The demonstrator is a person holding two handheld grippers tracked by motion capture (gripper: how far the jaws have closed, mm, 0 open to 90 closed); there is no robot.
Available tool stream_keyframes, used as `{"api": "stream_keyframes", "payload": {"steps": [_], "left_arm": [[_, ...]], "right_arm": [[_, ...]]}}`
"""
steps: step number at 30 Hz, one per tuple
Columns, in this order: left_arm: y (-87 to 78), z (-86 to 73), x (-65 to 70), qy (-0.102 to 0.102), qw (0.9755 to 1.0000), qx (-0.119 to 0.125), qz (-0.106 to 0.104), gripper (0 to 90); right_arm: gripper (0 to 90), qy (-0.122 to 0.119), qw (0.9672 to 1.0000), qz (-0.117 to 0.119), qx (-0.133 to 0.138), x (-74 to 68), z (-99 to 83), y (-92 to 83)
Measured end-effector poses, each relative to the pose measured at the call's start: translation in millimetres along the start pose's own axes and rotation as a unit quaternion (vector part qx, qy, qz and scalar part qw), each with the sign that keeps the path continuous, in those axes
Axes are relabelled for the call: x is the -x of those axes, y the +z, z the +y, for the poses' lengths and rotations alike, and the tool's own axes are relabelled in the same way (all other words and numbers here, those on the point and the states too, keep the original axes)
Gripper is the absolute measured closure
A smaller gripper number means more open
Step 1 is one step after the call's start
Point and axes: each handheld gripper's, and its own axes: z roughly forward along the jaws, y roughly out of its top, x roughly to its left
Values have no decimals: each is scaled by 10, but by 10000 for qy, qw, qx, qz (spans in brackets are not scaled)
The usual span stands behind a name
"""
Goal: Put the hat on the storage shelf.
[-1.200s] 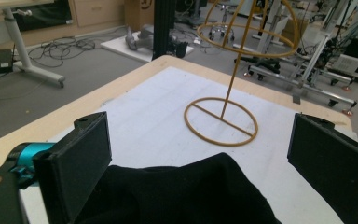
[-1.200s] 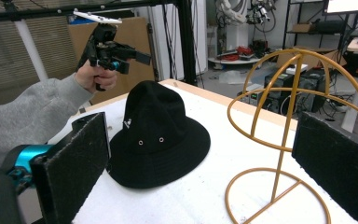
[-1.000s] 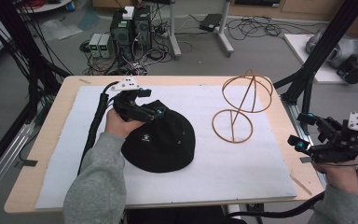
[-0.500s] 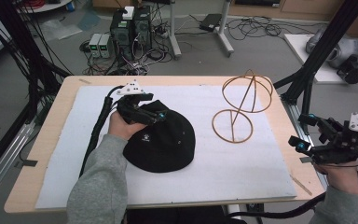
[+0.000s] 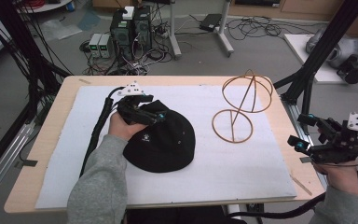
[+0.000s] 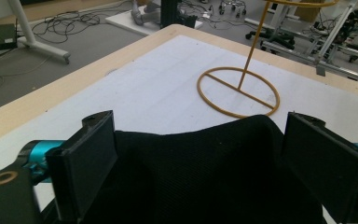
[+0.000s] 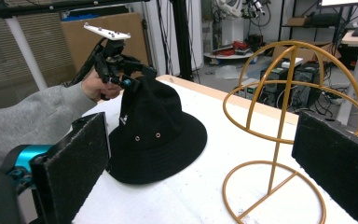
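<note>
On the white mat, left of the wire stand, lies the black hat, and I take that stand as my landmark. The hat rests brim-down on the mat, its crown pulled up into a peak on the side away from the stand. My left gripper is at that peak. In the left gripper view the black cloth bulges up between my two jaws, which have just been closing a little; the fabric fills most of the gap and meets the left pad, but I cannot tell whether the right pad presses on it. In the right gripper view the same gripper sits on the raised crown, with my grey sleeve trailing away from the stand.

The stand is a gold ring base with a slanted post and a domed cage of hoops on top. It stands upright, apart from the hat, with bare mat between them.

My right gripper hovers off the table edge on the far side of the stand from the hat, well apart from both. In its own view the jaws are spread wide with nothing between them; the hat and the stand's base show through the gap.
</note>
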Motion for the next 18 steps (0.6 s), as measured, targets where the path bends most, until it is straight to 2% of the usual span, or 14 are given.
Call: {"api": "stream_keyframes", "payload": {"steps": [3, 4, 10, 18], "left_arm": [[-1, -8, -8, -1, 10000, -21, -48, 178], [5, -14, -10, -38, 10000, -25, -73, 224], [10, -47, -42, -154, 9996, -69, -211, 326], [-23, -63, -73, -152, 9994, -134, -285, 604]], "right_arm": [[34, 1, 10000, 10, -4, 1, -1, 2], [34, 0, 10000, 1, -19, 1, -3, 5], [34, 24, 10000, -50, -80, 4, -4, 23], [34, 18, 9999, -15, -107, -5, -1, 28]]}}
